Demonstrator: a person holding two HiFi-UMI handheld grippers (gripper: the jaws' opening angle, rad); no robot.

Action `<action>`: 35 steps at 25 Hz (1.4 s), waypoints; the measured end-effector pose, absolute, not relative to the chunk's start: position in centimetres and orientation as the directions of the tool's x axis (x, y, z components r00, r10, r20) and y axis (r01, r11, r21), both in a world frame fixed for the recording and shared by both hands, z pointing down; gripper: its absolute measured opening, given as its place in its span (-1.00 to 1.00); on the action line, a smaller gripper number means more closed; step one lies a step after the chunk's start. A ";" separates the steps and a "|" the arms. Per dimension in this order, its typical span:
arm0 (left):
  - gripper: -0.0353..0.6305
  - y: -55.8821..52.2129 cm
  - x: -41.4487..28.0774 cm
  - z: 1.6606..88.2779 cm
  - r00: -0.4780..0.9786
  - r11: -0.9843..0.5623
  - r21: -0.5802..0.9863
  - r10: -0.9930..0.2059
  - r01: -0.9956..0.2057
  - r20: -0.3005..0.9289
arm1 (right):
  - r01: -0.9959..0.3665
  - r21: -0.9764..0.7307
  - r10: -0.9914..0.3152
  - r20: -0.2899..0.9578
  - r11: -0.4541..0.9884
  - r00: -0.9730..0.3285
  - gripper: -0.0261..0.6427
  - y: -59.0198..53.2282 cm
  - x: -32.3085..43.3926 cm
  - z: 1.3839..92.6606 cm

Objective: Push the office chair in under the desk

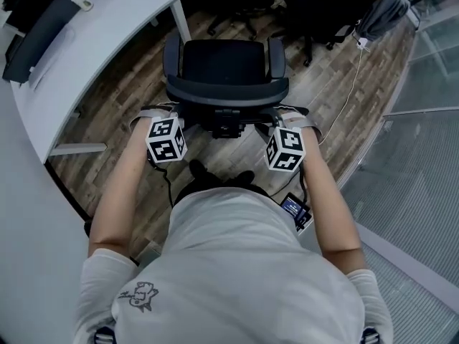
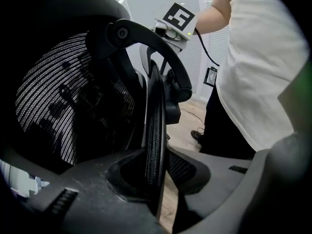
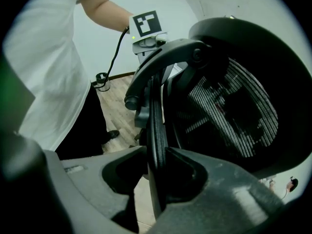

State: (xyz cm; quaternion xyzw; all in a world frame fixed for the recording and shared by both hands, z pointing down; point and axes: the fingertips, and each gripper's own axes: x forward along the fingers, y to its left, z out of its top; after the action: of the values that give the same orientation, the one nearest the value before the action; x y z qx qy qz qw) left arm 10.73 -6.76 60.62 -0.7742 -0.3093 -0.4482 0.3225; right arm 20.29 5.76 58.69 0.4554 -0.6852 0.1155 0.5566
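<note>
Head view shows the office chair [image 1: 222,67] on the wood floor [image 1: 115,127], beside the curved white desk [image 1: 93,56] but not yet under it. The left gripper [image 2: 155,172] and right gripper [image 3: 157,172] each clamp the backrest rim [image 2: 153,111]. Push evenly with both, steering left toward the desk opening so the chair doesn't swivel.

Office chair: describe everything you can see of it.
The office chair is black: padded seat, two armrests, a mesh backrest in a hard rim. It stands upright on the wood floor, facing away from the person, seat not under the white desk. The left gripper and right gripper each clamp a backrest side edge.
</note>
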 end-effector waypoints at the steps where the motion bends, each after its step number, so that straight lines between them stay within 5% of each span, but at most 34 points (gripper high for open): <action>1: -0.59 -7.3 10.0 60.6 0.406 -0.610 -0.218 0.187 0.762 0.895 | -0.745 0.350 -0.498 0.867 0.568 0.027 -0.57 5.1 19.7 58.6; 35: -0.57 -27.4 -10.6 59.0 0.438 -0.879 -0.228 -0.024 0.419 0.899 | -0.430 0.354 -0.467 0.864 0.831 -0.190 -0.57 -20.7 3.6 57.7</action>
State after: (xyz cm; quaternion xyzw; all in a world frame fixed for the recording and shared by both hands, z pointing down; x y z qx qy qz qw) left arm -10.59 -27.39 58.97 -0.8203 -0.1202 -0.5164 0.2145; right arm 3.64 -20.69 57.70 0.2906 -0.7711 -0.0162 0.5663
